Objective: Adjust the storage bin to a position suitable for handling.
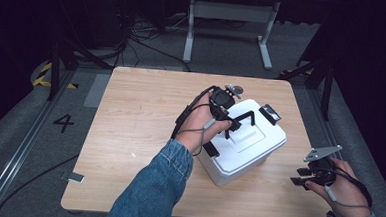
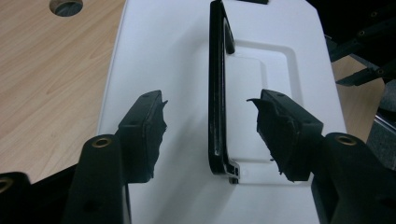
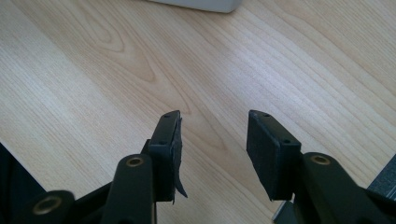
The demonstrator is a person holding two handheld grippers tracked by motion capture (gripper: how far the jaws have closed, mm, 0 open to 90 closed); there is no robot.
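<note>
White box — one, black handle between open left tongs — apparently untouched.

the left claw hangs over the lid of a white box, its two black jaws spread apart. a black handle stands upright on the lid between the jaws, touching neither. the lid has a recessed rectangle beneath the handle. the wooden desk lies left, with a round hole near the top.
</note>
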